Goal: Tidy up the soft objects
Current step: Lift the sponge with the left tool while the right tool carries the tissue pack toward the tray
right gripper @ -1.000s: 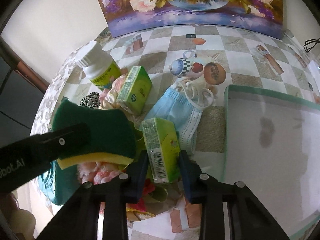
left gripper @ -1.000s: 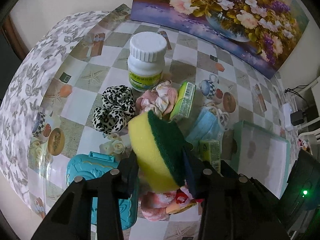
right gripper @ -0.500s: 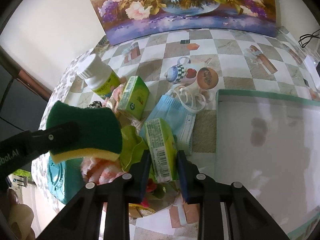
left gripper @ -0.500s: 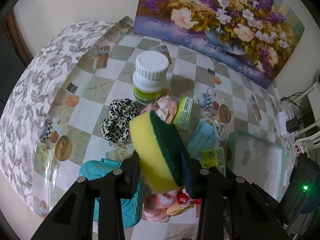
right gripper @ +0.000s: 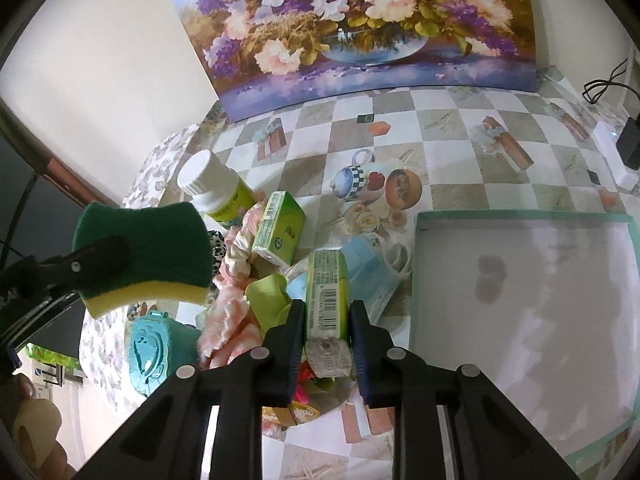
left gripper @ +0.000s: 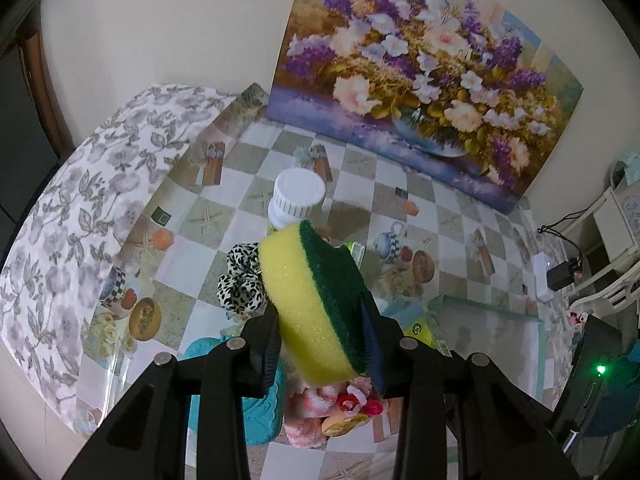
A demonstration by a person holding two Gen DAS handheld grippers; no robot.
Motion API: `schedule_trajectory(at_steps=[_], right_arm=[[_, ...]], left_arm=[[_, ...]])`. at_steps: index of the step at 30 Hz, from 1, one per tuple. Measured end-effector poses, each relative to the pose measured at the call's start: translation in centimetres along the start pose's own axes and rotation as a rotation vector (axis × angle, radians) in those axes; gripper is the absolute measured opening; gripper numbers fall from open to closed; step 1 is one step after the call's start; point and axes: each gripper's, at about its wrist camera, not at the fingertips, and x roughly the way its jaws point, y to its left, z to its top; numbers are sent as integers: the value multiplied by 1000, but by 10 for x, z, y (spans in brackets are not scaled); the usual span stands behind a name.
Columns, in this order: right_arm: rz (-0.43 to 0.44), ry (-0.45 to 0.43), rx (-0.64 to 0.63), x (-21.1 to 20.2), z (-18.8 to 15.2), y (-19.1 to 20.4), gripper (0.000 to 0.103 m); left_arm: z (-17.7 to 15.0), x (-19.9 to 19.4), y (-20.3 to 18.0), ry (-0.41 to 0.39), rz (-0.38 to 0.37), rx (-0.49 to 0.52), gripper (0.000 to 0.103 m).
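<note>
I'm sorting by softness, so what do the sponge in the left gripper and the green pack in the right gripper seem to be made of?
Sponge: yellow foam, matte and finely pored, bonded to a dark green fibrous scouring layer. It is clamped in the left gripper.

Green pack: glossy printed plastic film with a barcode, probably wrapping tissues; whitish crumpled material shows at its near end. The right gripper holds it.

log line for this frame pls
left gripper: shut on sponge, lifted | right gripper: shut on tissue pack, lifted | tray: nothing in it
</note>
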Motion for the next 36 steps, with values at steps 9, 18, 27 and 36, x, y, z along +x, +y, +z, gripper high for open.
schedule_trajectory(at_steps=[9,18,27,36], right_arm=[[52,-69,14,-34,7,-2,24],[109,-126,25,-63,11,0,24],[124,-142,16,-71,11,2,24],[77,-14,32,-24,0,-8,24]], left_arm=[[-1,-11,-4,-28,-2,11,38],[-2,-5,-3,-6,6,2,37],[-1,-14,-2,-17,-32,-14,37],[-8,-4,-15,32,-98,0,38]])
